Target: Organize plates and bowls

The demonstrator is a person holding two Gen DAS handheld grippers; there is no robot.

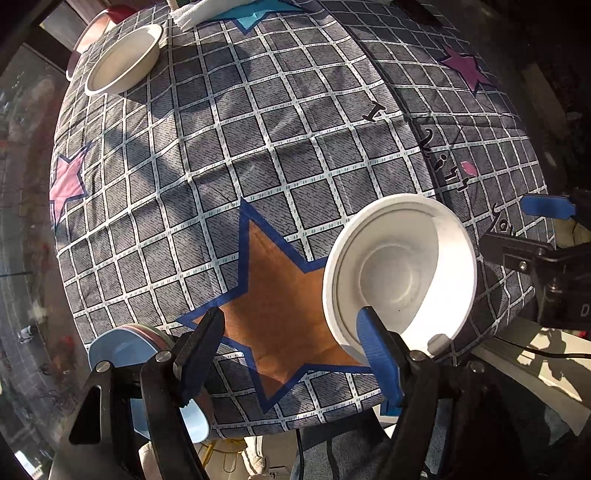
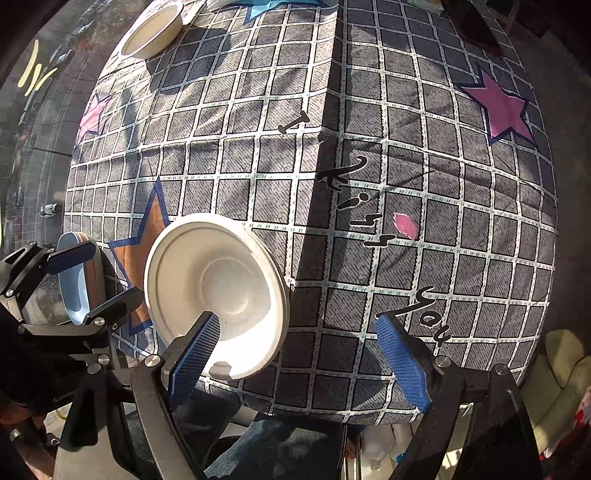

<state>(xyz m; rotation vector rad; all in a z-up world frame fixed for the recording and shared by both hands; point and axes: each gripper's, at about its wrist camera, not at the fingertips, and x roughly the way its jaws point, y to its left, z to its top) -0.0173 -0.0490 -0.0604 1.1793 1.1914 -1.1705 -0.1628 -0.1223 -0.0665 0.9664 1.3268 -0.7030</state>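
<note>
Left gripper: seen at the bottom of the left wrist view with its jaws spread wide; nothing was pinched between them. Its blue right pad overlapped the near rim of the white bowl in the picture, but whether it touched could not be told.
Right gripper: set wide apart at the bottom of the right wrist view, with nothing gripped; its left pad crossed the bowl's near edge in the picture.
White bowl: placed upright on the checked cloth at lower right of the left wrist view, just beside the brown star; what looked like a second bowl was nested inside.
Blue plates: a small stack was seen at lower left, at the cloth's near edge, partly hidden by the left gripper.
Checked cloth: grey with white grid lines and printed stars, spread over the table.
Far bowl: a shallow white bowl was seen at upper left, well apart from the near one.
Pink rim: partly visible behind the far bowl.
</note>
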